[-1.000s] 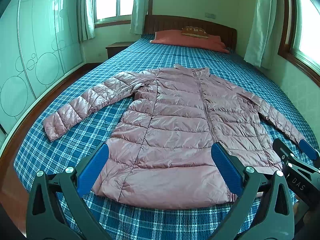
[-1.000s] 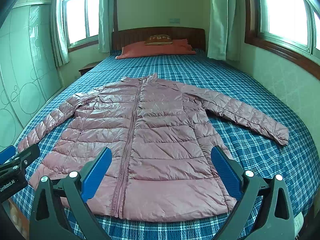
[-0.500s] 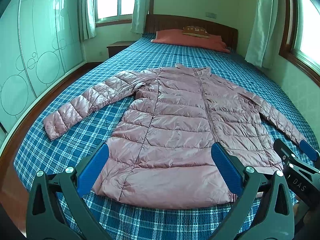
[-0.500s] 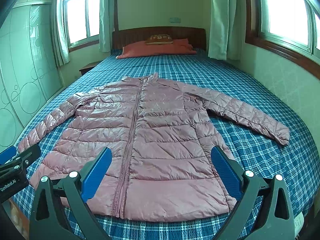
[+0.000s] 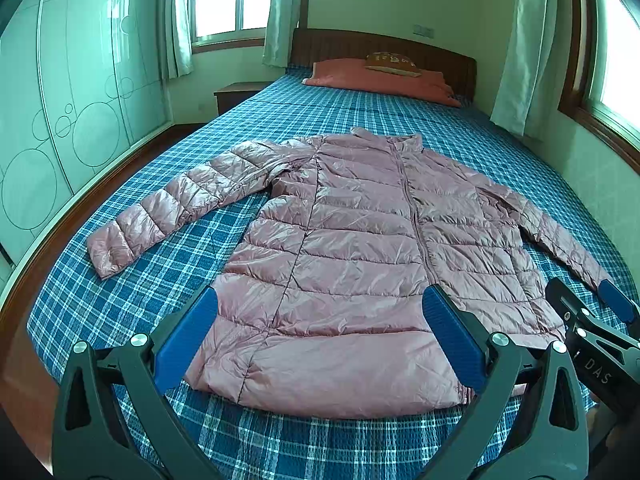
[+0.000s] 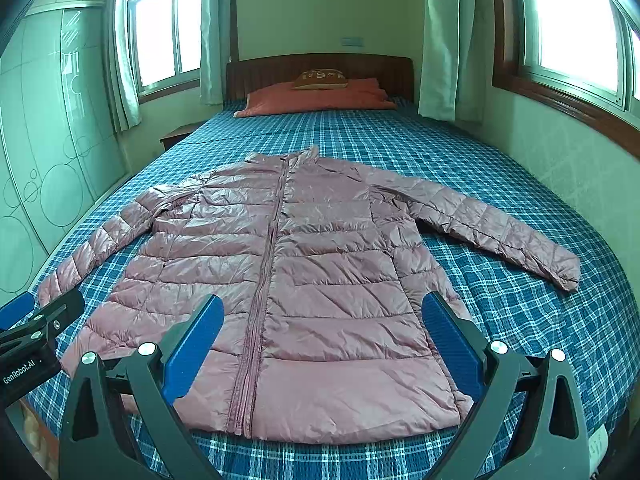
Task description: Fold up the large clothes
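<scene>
A pink quilted puffer jacket [image 5: 360, 248] lies flat and zipped on the blue plaid bed [image 5: 160, 280], both sleeves spread out, hem toward me; it also shows in the right wrist view [image 6: 304, 280]. My left gripper [image 5: 320, 320] is open and empty, held above the hem on the jacket's left half. My right gripper [image 6: 320, 324] is open and empty above the hem on the right half. The right gripper shows at the right edge of the left wrist view [image 5: 592, 328]. The left gripper shows at the left edge of the right wrist view [image 6: 36, 332].
An orange pillow [image 5: 380, 80] and a small brown cushion [image 5: 390, 60] lie at the wooden headboard [image 6: 320, 68]. A glass wardrobe [image 5: 60, 100] and a nightstand [image 5: 236, 94] stand left of the bed. A wall with windows runs along the right [image 6: 560, 140].
Both views have shifted only slightly. The jacket has not moved and both grippers stay open.
</scene>
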{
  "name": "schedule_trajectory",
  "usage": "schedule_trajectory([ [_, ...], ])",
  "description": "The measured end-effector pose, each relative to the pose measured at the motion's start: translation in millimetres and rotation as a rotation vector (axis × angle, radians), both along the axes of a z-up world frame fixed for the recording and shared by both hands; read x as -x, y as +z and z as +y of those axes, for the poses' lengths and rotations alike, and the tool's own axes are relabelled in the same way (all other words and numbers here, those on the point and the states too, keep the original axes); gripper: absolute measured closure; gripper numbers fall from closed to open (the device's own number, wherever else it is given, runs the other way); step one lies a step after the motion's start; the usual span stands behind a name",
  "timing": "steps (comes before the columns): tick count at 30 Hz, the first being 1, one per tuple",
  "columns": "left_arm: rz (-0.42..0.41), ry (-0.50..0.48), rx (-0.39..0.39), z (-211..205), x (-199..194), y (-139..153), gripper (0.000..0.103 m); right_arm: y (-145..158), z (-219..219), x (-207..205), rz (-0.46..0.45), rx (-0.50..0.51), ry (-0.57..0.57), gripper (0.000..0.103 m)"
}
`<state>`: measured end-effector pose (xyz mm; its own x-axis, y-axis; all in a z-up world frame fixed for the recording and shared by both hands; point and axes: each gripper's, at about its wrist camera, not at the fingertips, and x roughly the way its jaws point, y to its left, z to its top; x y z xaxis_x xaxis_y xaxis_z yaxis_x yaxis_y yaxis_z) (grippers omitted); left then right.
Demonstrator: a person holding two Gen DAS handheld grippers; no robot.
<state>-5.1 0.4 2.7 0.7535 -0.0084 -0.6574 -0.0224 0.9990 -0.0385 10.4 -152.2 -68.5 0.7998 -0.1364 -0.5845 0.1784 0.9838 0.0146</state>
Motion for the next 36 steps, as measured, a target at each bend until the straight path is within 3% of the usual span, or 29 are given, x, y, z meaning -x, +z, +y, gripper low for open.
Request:
schedule_trajectory([
  [8,0.000,0.003,0.002,1,0,-1,0.002,-3,1,-3,0.002,-0.004,0.002,0.005],
  [14,0.017,0.027,0.038,10,-13,-10,0.002,-16,-11,-14,0.025,-0.064,-0.008,0.005],
  [24,0.125,0.110,0.230,55,-66,-43,0.002,-34,-60,-39,0.031,-0.191,-0.062,0.005],
  [30,0.143,0.238,0.260,96,-94,-61,0.002,-42,-129,-51,-0.002,-0.292,-0.160,0.005],
  [36,0.167,0.448,0.278,155,-114,-85,0.002,-67,-250,-40,-0.076,-0.513,-0.363,0.005],
])
